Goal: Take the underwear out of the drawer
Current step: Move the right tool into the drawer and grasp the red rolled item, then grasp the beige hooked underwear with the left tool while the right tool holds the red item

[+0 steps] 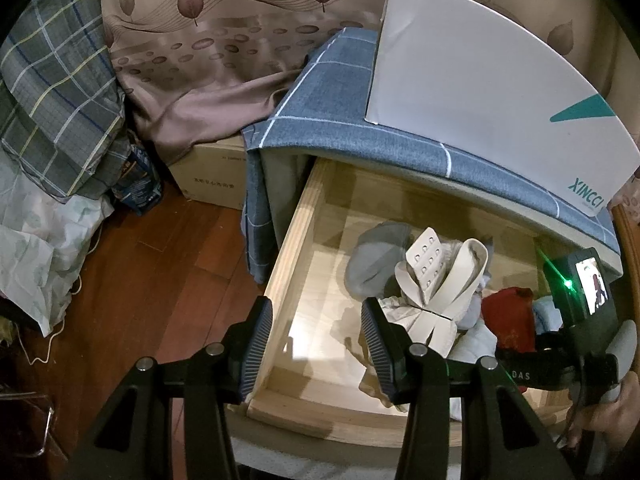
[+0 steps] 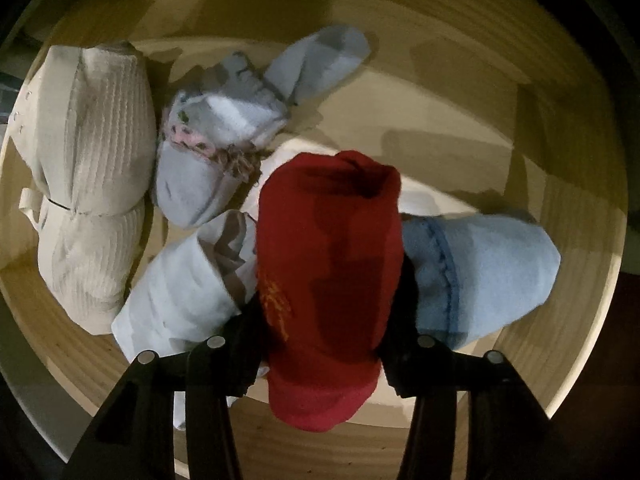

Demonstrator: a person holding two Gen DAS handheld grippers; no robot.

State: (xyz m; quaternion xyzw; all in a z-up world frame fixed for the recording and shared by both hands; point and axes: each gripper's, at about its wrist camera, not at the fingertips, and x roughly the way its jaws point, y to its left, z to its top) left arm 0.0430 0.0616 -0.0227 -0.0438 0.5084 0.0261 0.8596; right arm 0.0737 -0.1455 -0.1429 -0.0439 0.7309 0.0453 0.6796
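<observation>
The wooden drawer (image 1: 288, 248) stands pulled out. Inside lie a cream bra (image 1: 436, 280), grey underwear (image 1: 372, 260), pale blue pieces and a rolled red underwear (image 1: 506, 316). My left gripper (image 1: 316, 348) is open and empty over the drawer's front left corner. My right gripper (image 2: 324, 336) is down in the drawer, shut on the red underwear (image 2: 328, 264), which fills the gap between its fingers. Beside it lie the cream bra (image 2: 92, 184), a grey sock bundle (image 2: 212, 148), a white piece (image 2: 180, 292) and a light blue roll (image 2: 480, 272).
A blue checked cloth (image 1: 340, 120) covers the cabinet top, with a white box (image 1: 480, 80) on it. A cardboard box (image 1: 208, 176), bedding (image 1: 56, 92) and a plastic bag (image 1: 36, 248) lie left on the wooden floor (image 1: 160, 280).
</observation>
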